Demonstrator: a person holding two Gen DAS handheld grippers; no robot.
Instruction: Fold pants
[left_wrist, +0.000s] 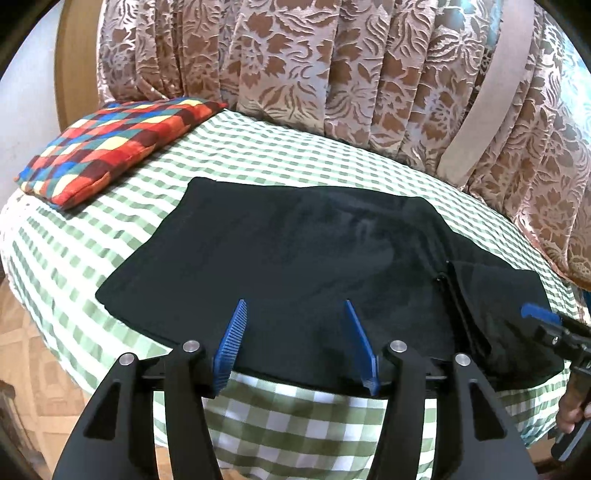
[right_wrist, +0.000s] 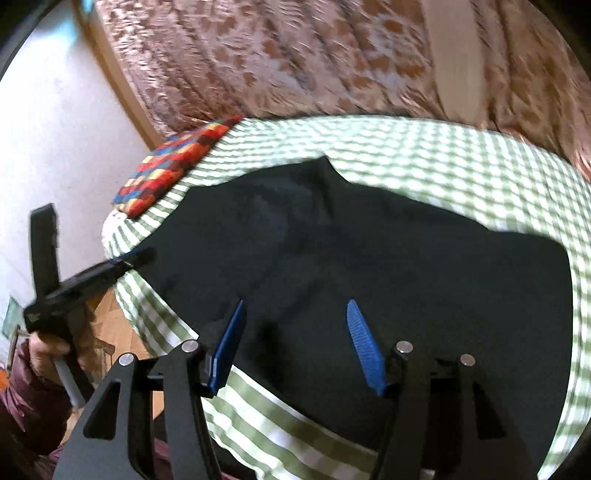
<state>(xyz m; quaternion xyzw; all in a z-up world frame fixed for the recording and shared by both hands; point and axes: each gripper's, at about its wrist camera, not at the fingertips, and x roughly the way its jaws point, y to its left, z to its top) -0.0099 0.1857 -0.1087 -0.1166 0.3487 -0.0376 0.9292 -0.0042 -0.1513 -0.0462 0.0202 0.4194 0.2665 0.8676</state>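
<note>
While flat on checked cloth (left_wrist: 110, 236) | black pants (left_wrist: 280, 258) matte, folded

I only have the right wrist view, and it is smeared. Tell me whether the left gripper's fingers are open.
Observer: The left gripper is open. Its blue ribbed fingers stand apart over the near edge of the black fabric pants, with nothing between them.
Operator: Report any fastening on the pants.
Observer: A zipper line runs along the right part of the pants toward the near edge.
Operator: Say where my right gripper sits in the left view.
Observer: Of the right gripper, only one blue fingertip shows, at the right edge, over the pants' right end, right of the zipper line.
</note>
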